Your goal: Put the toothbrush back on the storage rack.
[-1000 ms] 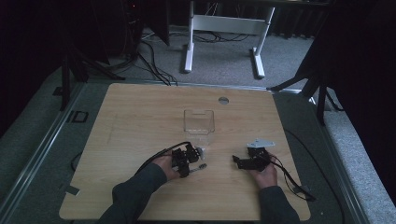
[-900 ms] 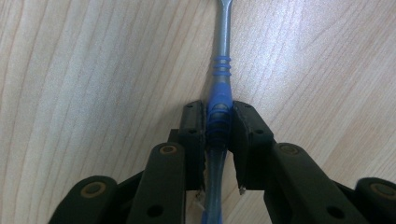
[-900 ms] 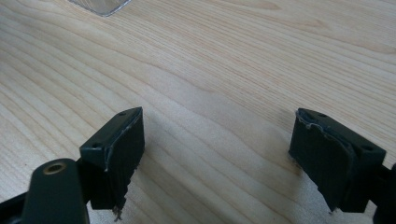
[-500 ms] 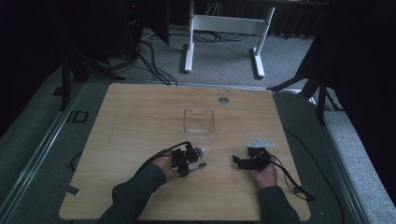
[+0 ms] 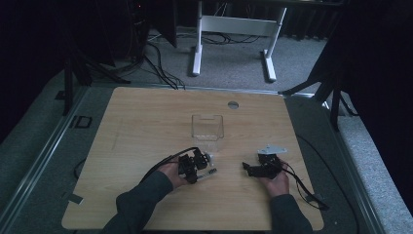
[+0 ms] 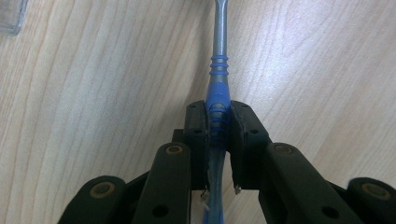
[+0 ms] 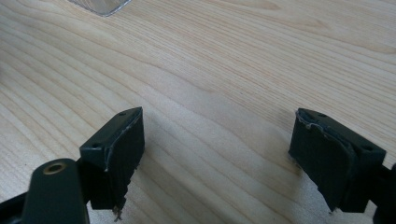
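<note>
My left gripper [image 6: 218, 109] is shut on a blue and clear toothbrush-like handle [image 6: 218, 79], which runs forward between its jaws and lies along the wooden table [image 6: 93, 93]. In the high view that left gripper [image 5: 197, 165] sits at the table's front centre, with the handle's pale end [image 5: 209, 172] poking out to its right. My right gripper [image 7: 217, 149] stands open, its two black jaws wide apart over bare wood. From above, the right gripper [image 5: 248, 168] rests at the front right, pointing left. A clear plastic box [image 5: 207, 127] stands just beyond both.
The clear box's corner shows at the top of both gripper views [image 6: 11, 16] [image 7: 100, 5]. A round grommet hole [image 5: 233, 105] sits near the table's far edge. Cables [image 5: 302, 185] trail from the grippers. A white desk frame [image 5: 234, 29] stands on the carpet behind.
</note>
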